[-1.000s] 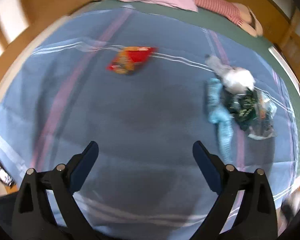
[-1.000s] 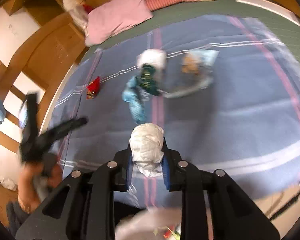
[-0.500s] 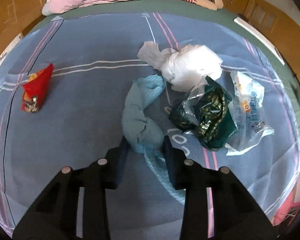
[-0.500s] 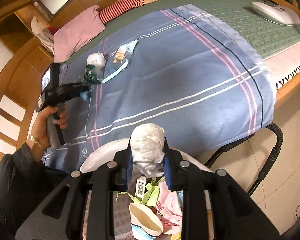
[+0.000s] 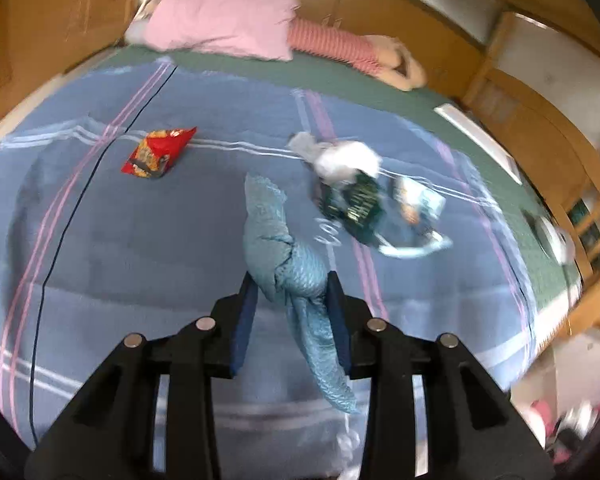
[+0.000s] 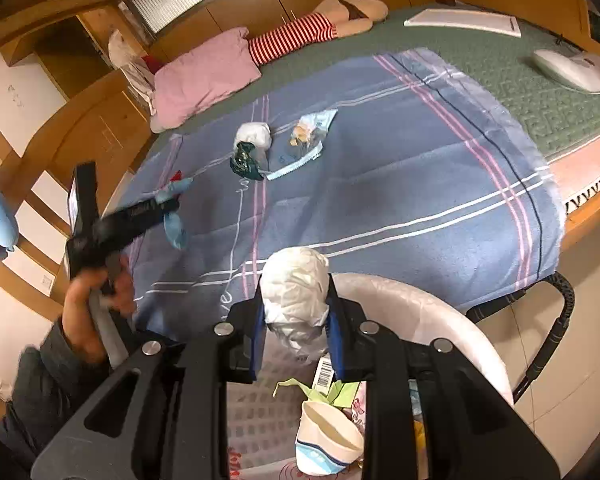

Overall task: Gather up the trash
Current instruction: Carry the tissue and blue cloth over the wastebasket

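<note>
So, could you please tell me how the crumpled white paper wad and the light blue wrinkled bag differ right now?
The crumpled white paper wad is compact and sits above the white-lined trash bin; the light blue wrinkled bag is long, limp, and dangles over the blue striped blanket. Both are clamped: wad in the right gripper, bag in the left gripper.

No words can be read here.
A barcode label (image 6: 325, 374) shows lower middle, its numbers too small to read.
</note>
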The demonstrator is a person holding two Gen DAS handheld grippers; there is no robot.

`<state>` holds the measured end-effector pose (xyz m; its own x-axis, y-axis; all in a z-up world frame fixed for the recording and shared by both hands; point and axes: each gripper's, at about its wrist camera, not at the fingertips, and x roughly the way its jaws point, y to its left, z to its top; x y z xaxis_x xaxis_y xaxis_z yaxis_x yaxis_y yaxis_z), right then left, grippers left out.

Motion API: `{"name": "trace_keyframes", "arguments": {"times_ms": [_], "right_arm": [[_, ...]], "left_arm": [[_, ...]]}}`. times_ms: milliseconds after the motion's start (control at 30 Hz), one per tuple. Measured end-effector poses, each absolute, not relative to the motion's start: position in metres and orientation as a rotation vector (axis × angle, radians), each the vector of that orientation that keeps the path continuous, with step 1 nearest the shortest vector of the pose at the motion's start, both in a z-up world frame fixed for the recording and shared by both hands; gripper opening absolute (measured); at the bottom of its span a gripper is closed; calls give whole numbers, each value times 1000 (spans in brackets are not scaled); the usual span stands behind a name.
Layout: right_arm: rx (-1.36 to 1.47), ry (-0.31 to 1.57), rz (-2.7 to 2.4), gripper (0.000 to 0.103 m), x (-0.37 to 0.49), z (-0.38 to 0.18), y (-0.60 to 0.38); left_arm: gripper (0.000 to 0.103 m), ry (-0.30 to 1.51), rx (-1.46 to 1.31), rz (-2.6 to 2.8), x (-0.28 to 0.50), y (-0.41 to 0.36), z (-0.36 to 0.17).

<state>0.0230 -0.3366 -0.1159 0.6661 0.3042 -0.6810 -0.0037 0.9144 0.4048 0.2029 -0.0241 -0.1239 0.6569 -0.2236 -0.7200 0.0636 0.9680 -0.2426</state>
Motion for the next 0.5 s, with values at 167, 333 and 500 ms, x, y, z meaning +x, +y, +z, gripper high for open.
{"name": "trace_keyframes", "arguments": {"times_ms": [167,333,500], "right_arm": [[303,800,125,27,1,-104,-333],[214,778,91,27,-10,-94,-324],[169,745,86,27,-16,-84,-313]], "left_arm": [[35,746,-66,-141,141,-32,-98],[35,643,115,-123,89,-55,-58],[36,573,122,-188,60,-66,-29]]}}
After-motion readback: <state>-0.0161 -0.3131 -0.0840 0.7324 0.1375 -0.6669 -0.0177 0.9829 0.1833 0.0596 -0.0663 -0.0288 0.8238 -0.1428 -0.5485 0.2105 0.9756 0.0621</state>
